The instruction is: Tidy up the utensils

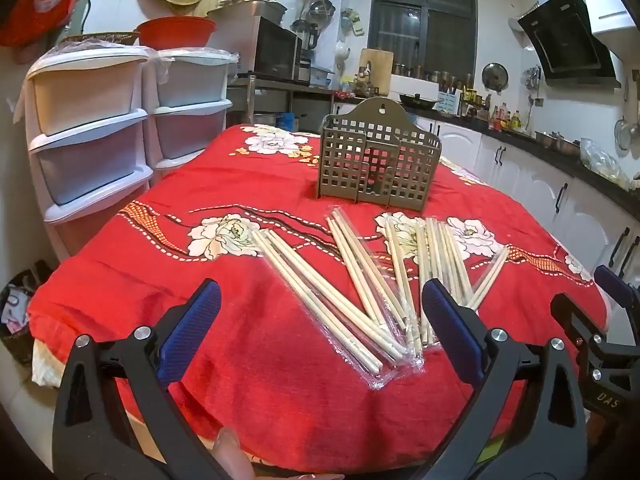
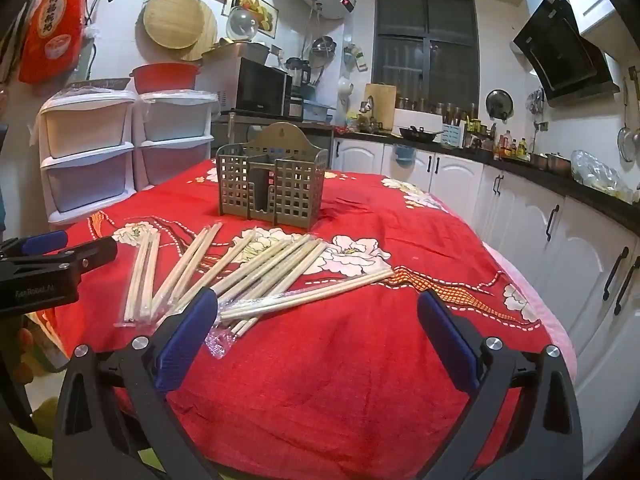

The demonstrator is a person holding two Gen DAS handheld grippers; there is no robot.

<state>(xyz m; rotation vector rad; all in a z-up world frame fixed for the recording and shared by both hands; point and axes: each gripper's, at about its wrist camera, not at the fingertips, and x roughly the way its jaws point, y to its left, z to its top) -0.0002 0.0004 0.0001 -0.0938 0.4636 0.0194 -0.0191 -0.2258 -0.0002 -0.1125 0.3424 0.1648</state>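
Note:
Several pairs of wooden chopsticks in clear wrappers (image 1: 360,280) lie spread over a red flowered tablecloth (image 1: 240,360); the right wrist view shows the same chopsticks (image 2: 256,276) fanned out left of centre. Behind them stands a grey perforated utensil holder (image 1: 378,156), upright and holding nothing that I can see, also in the right view as the holder (image 2: 272,184). My left gripper (image 1: 320,296) hangs open above the near ends of the chopsticks, gripping nothing. My right gripper (image 2: 318,304) is open over bare cloth, chopsticks just past its left finger.
White and grey plastic drawer units (image 1: 92,132) stand at the table's left. White kitchen cabinets (image 2: 560,240) with a crowded dark counter run along the right. A microwave (image 1: 276,50) sits behind the table. The other gripper (image 2: 52,268) shows at the left edge.

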